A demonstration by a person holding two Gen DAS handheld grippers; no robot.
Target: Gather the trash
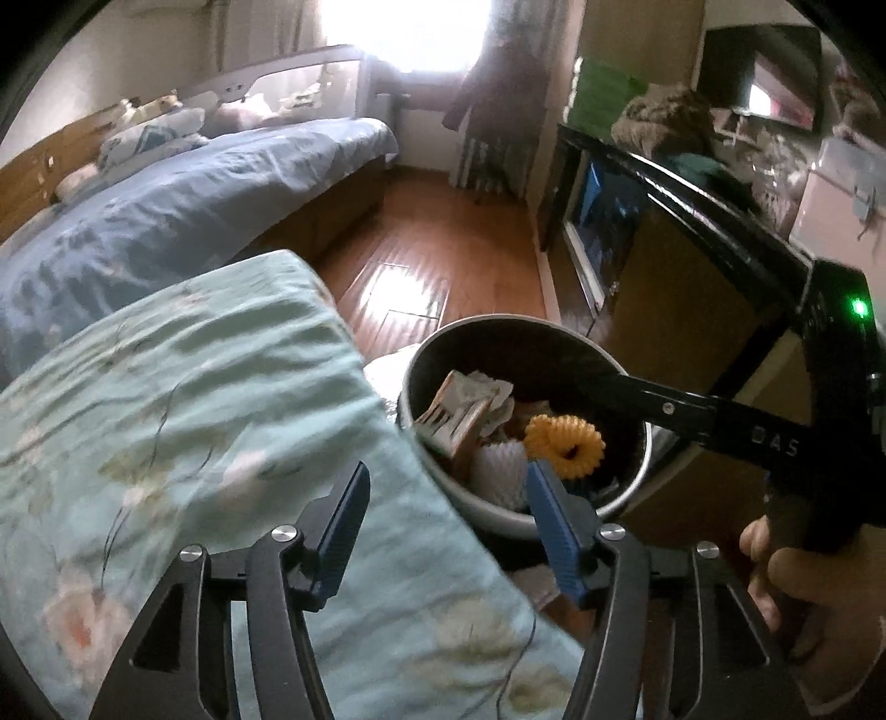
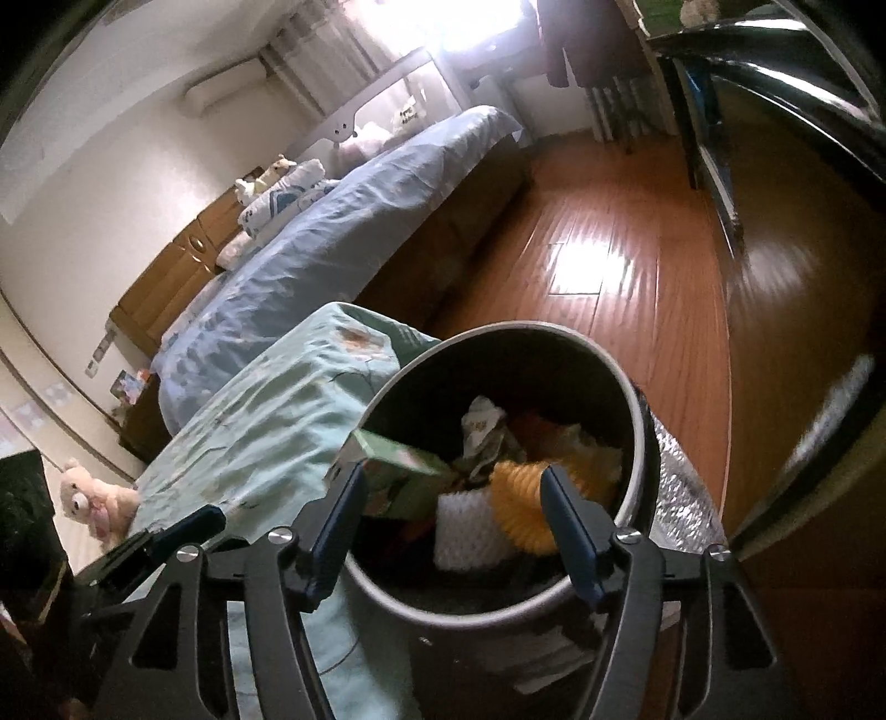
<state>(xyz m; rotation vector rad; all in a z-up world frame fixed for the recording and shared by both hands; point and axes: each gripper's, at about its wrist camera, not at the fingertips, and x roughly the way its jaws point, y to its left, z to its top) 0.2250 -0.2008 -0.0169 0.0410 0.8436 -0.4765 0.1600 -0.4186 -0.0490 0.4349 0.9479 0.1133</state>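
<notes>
So the round dark trash bin (image 2: 631, 387) with the pale rim is standing upright on the floor, right up against the corner of the bed with the mint floral cover. It's holding a pile of junk: a yellow ribbed ring (image 1: 563, 443) lying on top, a white foam net sleeve (image 1: 501, 471) sitting next to it, a greenish cardboard box (image 2: 398, 465) leaning tilted against the wall, plus some crumpled paper (image 2: 487, 429).

Bedroom w/ white walls (image 2: 111, 138). Sun's pouring thru far window (image 1: 421, 33), glaring on wood floor (image 1: 443, 243). Blue-covered bed (image 1: 166, 216) lying left; dark cabinet (image 1: 664, 232) standing right.
</notes>
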